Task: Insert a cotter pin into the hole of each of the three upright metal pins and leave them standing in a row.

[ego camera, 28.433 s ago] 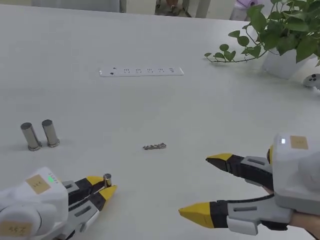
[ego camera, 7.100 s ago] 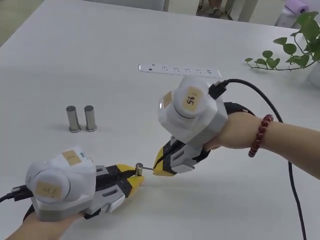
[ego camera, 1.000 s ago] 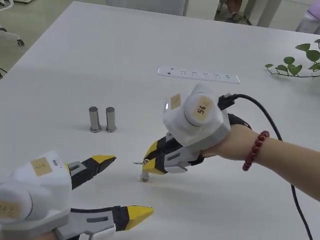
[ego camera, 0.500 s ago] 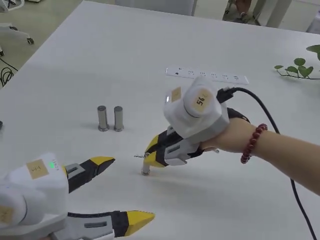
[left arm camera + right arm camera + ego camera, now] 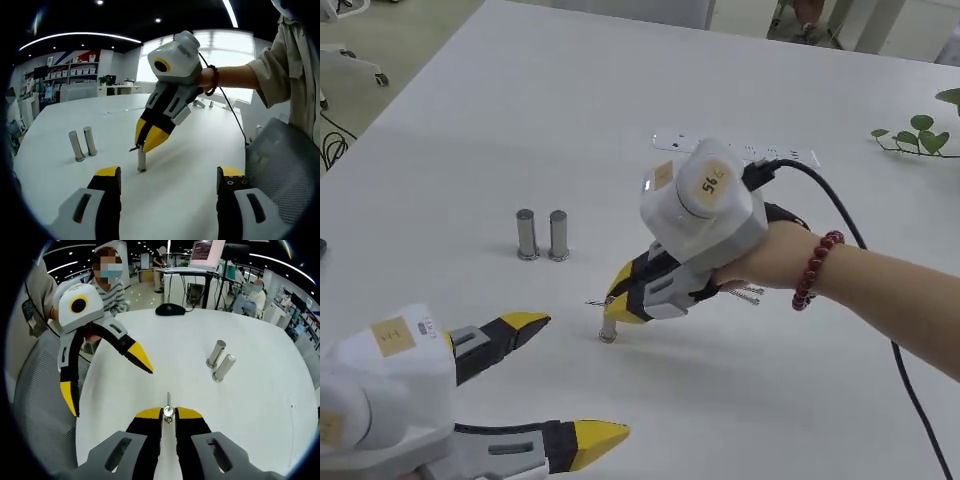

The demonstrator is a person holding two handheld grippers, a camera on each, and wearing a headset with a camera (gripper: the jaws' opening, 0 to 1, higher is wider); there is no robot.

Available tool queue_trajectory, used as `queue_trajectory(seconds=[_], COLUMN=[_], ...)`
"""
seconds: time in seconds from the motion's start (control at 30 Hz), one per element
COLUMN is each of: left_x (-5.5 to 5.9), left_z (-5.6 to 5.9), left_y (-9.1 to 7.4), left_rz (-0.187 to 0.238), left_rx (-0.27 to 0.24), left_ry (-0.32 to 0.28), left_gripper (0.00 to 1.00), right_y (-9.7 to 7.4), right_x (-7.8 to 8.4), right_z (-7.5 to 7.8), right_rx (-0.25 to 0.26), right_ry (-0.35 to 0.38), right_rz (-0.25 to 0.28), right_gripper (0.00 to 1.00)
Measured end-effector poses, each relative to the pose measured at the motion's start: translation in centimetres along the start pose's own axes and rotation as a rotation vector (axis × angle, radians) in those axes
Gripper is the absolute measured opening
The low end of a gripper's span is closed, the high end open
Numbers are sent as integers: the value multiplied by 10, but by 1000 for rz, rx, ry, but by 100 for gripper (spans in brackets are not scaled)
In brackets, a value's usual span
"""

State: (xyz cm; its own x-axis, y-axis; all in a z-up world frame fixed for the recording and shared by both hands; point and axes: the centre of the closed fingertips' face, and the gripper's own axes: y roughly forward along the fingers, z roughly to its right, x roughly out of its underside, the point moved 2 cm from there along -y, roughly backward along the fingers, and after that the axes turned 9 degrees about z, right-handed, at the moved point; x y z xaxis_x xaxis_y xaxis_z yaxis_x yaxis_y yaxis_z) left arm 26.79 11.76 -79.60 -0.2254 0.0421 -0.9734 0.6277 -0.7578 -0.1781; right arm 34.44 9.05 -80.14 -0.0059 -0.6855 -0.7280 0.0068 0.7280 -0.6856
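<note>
Metal pin [image 5: 608, 331] stands upright on the white table [image 5: 470, 120], its top pinched between the narrow jaws of my right claw [image 5: 613, 303], which comes down on it at a slant. A thin cotter pin [image 5: 593, 301] pokes out sideways from that top, on the side away from my hand; I cannot tell whether it sits fully through the hole. My left claw [image 5: 575, 378] hangs near the metal pin, on my side of it, jaws spread wide and gripping nothing. Two bare pins [image 5: 526, 234] stand upright side by side, beyond the metal pin and to its left. Spare cotter pins [image 5: 747, 293] lie to its right, by my wrist.
</note>
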Motion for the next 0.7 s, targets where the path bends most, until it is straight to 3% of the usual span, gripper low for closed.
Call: queue_trajectory(seconds=[0.7], left_x=[4], left_z=[-1], left_y=[-1], left_rz=[-25], left_rx=[-3], left_ry=[-10], left_gripper=[78], right_y=[4], right_x=[5], right_z=[1], right_rx=[-5], right_ry=[30], right_rz=[10], right_gripper=[13])
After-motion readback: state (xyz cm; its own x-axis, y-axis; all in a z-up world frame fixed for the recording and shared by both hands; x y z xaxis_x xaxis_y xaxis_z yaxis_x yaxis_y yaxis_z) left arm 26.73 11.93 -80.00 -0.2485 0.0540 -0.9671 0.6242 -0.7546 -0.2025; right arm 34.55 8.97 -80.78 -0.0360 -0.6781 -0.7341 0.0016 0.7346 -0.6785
